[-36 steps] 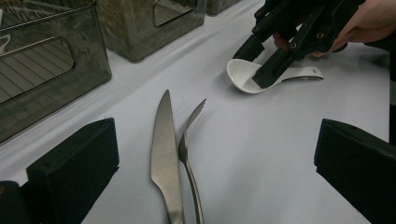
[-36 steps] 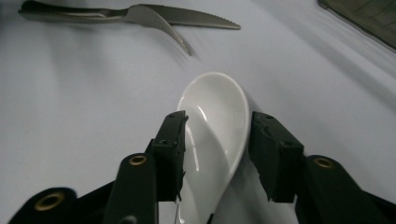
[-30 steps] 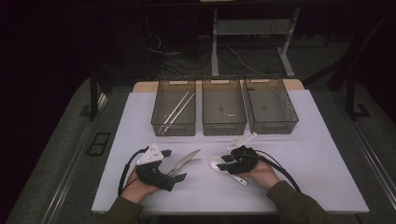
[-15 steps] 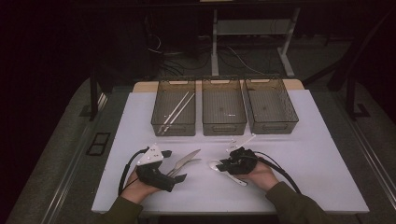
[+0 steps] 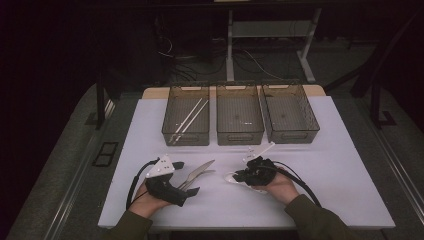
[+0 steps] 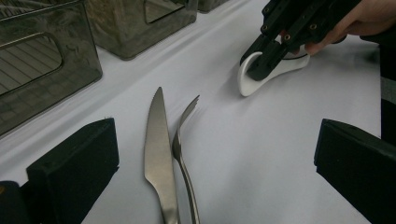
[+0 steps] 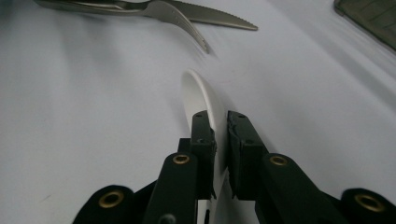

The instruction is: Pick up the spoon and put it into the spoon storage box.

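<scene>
Right gripper [image 7: 221, 144]: jaws have just been closing, now clamped on what appears to be a white spoon [image 7: 201, 95] lying on the white table [image 5: 350, 165]. Left gripper [image 6: 215, 154]: jaws wide apart, straddling knife [image 6: 159, 154] and fork [image 6: 183, 140] without contact.

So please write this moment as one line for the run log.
right gripper: jaws just closing, shut on white spoon | left gripper: open, knife and fork between fingers | bins: chopsticks in left

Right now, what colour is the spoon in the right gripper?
White; the spoon shows best in the right gripper view.
</scene>
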A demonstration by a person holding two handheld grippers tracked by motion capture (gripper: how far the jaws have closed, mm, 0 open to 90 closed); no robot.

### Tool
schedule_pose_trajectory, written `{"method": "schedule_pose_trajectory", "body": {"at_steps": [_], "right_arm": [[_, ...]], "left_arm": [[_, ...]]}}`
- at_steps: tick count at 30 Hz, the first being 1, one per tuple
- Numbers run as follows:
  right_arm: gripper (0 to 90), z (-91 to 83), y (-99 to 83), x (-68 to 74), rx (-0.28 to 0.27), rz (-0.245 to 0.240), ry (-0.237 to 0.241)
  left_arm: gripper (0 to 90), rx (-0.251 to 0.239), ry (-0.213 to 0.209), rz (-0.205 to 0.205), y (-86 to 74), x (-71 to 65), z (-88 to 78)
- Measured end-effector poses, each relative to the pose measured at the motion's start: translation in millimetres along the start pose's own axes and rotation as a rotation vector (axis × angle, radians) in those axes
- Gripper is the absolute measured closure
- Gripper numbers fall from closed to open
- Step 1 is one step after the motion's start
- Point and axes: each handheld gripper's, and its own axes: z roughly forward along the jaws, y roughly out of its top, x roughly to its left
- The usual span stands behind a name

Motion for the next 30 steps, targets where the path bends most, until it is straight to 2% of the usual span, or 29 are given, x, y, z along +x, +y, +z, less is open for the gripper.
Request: {"method": "schedule_pose_trajectory", "body": {"at_steps": [5, 30], "right_arm": [[81.6, -9.8, 1.0, -2.8, -0.013, 0.005, -0.012], [81.6, -58.2, 5.7, -25.9, -0.106, 0.055, -0.073]], "left_arm": [[0.0, 0.008, -0.004, 0.015, -1.1, 0.2, 0.6], [0.0, 0.007, -0.012, 0.015, -2.2, -0.2, 1.1]]}}
